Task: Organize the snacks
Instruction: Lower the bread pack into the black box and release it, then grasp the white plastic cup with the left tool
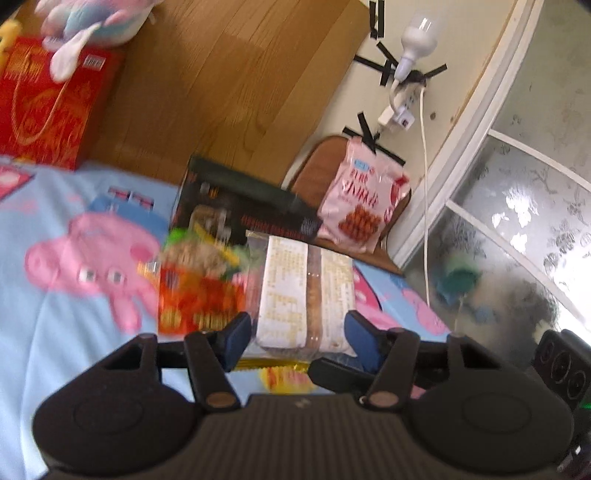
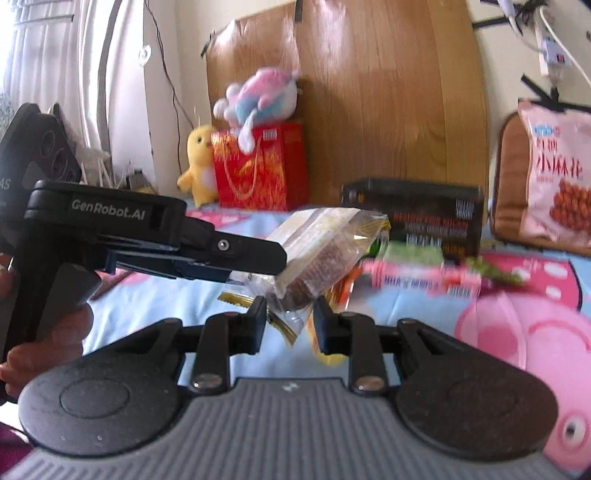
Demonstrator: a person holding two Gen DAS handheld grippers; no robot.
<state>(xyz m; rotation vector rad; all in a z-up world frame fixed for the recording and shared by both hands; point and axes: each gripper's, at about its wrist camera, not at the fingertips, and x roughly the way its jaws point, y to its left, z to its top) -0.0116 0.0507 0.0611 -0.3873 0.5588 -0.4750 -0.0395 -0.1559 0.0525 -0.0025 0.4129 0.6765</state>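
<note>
The left tool [image 1: 297,332] pinched a clear cracker pack [image 1: 303,291] across its width, its blue pads [image 1: 240,328] pressed against both long sides, and the pack stood lifted clear of the bed [image 1: 55,332]. In the right wrist view that same pack [image 2: 314,254] hung from the left tool [image 2: 258,254], held by a hand [image 2: 44,332] at the picture's left edge. The right tool [image 2: 290,325] closed on the pack's crimped lower end; its pads [image 2: 258,317] looked pressed onto the clear film, though blur made the contact hard to judge. No earlier picture showed whether either tool had just moved. Under and beside the pack lay an orange snack bag [image 1: 195,299] and a pink packet [image 2: 413,277] on the blue cartoon-pig bedsheet, both blurred. Behind them, toward the head of the bed, a black box [image 1: 243,206] lay flat. A pink snack bag [image 1: 364,195] leaned on a brown cushion [image 1: 314,166] by the bed's far right corner. A red gift bag [image 1: 48,107] stood near the far left corner against the wooden headboard [image 1: 229,74], with a plush toy [image 1: 92,18] on top and a yellow plush [image 2: 199,162] just beside it.
</note>
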